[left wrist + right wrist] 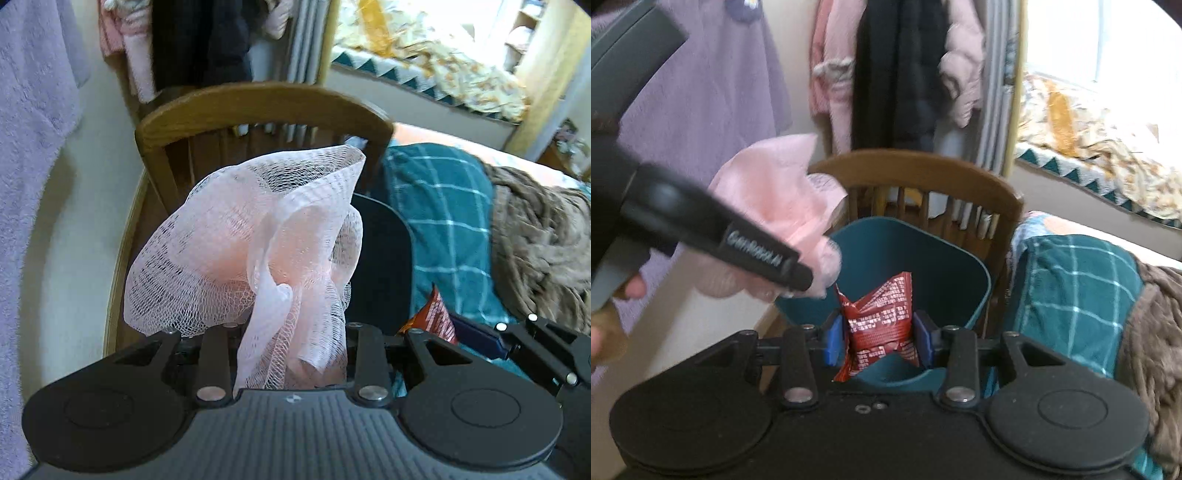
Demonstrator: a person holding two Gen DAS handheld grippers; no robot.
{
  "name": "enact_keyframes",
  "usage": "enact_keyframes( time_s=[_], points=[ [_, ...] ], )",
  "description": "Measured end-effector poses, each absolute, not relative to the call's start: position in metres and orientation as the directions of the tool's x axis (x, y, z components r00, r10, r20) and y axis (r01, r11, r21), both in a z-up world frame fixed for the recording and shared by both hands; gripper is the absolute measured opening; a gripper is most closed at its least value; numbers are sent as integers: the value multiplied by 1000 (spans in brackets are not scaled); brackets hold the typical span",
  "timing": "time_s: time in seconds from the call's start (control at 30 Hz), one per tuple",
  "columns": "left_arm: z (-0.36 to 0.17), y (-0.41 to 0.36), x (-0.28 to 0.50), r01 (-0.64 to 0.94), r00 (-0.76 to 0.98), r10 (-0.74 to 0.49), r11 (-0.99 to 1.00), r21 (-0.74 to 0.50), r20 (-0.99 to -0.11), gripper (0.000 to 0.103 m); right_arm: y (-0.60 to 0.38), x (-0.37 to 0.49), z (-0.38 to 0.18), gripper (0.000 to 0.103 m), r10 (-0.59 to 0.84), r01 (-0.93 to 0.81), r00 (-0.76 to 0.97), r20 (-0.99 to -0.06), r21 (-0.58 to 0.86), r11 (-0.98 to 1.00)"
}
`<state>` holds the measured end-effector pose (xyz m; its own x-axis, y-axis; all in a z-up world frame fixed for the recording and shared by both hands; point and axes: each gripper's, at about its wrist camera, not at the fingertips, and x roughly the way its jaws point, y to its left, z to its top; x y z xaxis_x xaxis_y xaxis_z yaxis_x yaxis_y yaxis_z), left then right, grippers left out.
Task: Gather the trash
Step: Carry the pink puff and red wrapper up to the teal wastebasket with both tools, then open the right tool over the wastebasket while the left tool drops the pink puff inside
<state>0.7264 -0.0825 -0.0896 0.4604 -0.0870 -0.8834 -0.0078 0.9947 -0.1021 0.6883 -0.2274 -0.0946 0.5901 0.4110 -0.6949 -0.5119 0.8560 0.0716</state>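
Note:
My left gripper (291,354) is shut on a pink mesh net (255,236) that bulges up in front of the camera; the net also shows in the right wrist view (775,206), held beside the rim of a teal bin (923,251). My right gripper (881,338) is shut on a red snack wrapper (882,314) with white print, held over the bin's mouth. The right gripper (517,339) and the wrapper (432,317) show at the lower right of the left wrist view. The bin appears dark in the left wrist view (380,258).
The bin stands in front of a wooden chair (923,177) by the wall. A teal checked blanket (1071,295) and a brown knit throw (1152,332) lie on the bed at right. Clothes (897,74) hang behind; a lilac towel (33,129) hangs at left.

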Motion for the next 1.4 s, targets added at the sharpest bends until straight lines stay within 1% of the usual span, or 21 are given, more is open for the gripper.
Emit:
enact_keyframes(
  time_s=[0.17, 0.33, 0.67, 0.73, 1.0, 1.03, 1.07, 1.1, 1.17, 1.23, 1.4],
  points=[
    [-119, -92, 762, -45, 399, -55, 996, -80, -915, 31, -218, 731, -121, 39, 428, -581, 524, -736, 59, 812],
    [-145, -103, 782, -51, 334, -27, 998, -46, -942, 31, -213, 752, -144, 39, 433, -634, 457, -777, 56, 771],
    [-196, -116, 800, -27, 202, 31, 999, 26, -979, 31, -205, 761, -173, 40, 404, -699, 379, -832, 29, 715],
    [-203, -117, 802, -22, 182, 36, 999, 32, -983, 31, -206, 762, -176, 38, 399, -703, 367, -840, 30, 711],
    [-223, -124, 804, -2, 132, 55, 998, 55, -990, 32, -204, 762, -181, 42, 389, -726, 340, -856, 24, 688],
    [-224, -125, 803, 0, 128, 60, 998, 60, -990, 33, -204, 762, -180, 43, 393, -728, 338, -855, 26, 685],
    [-225, -125, 802, -2, 126, 60, 998, 60, -990, 41, -204, 762, -180, 44, 395, -729, 336, -855, 29, 683],
    [-224, -124, 802, -6, 129, 57, 998, 57, -990, 46, -205, 761, -179, 46, 399, -731, 333, -854, 34, 682],
    [-221, -125, 801, -10, 151, 54, 999, 53, -987, 63, -206, 760, -178, 47, 405, -732, 330, -853, 39, 680],
    [-215, -125, 797, -13, 173, 54, 999, 53, -983, 68, -209, 758, -175, 51, 409, -733, 330, -851, 43, 679],
    [-202, -127, 790, -9, 200, 35, 999, 34, -979, 68, -212, 755, -169, 60, 422, -719, 339, -841, 58, 692]
  ],
)
